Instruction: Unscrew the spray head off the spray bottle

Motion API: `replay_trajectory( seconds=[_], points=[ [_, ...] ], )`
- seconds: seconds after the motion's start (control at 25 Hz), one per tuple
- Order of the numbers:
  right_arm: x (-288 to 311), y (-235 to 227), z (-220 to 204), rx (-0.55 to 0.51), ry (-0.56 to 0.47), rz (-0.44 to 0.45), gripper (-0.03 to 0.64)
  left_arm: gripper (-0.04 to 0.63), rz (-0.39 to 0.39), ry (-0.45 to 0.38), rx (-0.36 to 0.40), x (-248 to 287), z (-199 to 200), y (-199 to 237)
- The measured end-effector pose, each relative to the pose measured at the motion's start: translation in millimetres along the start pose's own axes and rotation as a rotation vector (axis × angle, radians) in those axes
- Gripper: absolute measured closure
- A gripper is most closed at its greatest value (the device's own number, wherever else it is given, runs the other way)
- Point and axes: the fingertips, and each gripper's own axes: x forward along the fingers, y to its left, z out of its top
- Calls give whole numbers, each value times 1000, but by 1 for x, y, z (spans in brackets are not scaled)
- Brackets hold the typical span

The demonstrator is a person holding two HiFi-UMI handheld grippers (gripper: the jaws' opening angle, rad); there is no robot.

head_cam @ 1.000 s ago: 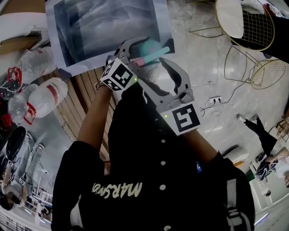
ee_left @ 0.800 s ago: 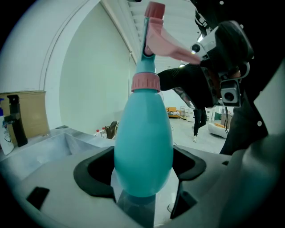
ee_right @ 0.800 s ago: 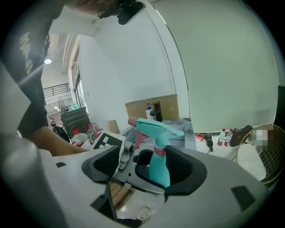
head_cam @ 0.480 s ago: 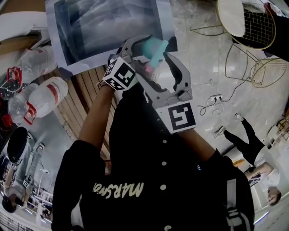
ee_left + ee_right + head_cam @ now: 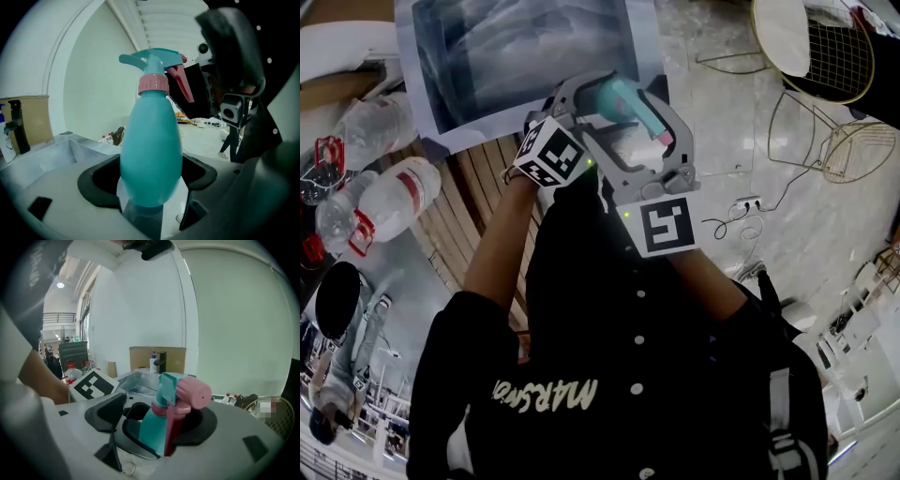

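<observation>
Gripping the teal spray bottle by its body, the left gripper holds it at 12 o'clock in the head view, above the person's black shirt and over the edge of a large printed sheet. The right gripper reaches in from 5 o'clock, its jaws around the spray head. Clear plastic bottles lie at 9 o'clock, and wire chairs stand at 2 o'clock.

In the left gripper view, the bottle stands upright at centre, its rounded body clamped between the two dark pads. The pink collar and the spray head rise toward 12 o'clock, with the pink trigger slanting down toward 4 o'clock.

In the right gripper view, the jaws are spread wide and have just been opening. The spray head stands between them, nozzle toward the camera, and neither pad is seen pressing on it. The left gripper's marker cube shows at 9 o'clock, and a cardboard box stands behind at 12 o'clock.
</observation>
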Motion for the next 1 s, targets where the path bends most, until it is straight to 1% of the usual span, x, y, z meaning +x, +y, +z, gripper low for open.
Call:
replay_trajectory(
  seconds=[0.12, 0.28, 0.4, 0.48, 0.56, 0.64, 0.72, 0.84, 1.0],
  points=[
    [6, -4, -3, -36, 2, 13, 295, 193, -4, -1, 2, -1, -1, 1],
    [7, -11, 0, -101, -40, 42, 384, 193, -12, -1, 6, 0, 0, 0],
    [7, -13, 1, -128, -78, 90, 439, 193, -14, -1, 8, 0, 0, 0],
    [7, -11, 3, -149, -106, 154, 446, 193, -18, -1, 8, 0, 0, -1],
    [6, -7, 2, -177, -130, 255, 451, 193, -25, 0, 10, -1, 0, -1],
    [4, -5, 0, -193, -140, 359, 453, 193, -33, 1, 13, -1, -1, -1],
    [3, -5, -2, -206, -133, 433, 453, 193, -38, 0, 15, -1, -1, -1],
    [3, -3, -4, -271, -101, 502, 453, 193, -39, -1, 14, -1, -2, -1],
    [1, -1, -3, -308, -69, 541, 453, 193, -38, 5, 20, -2, -3, 0]
  ],
)
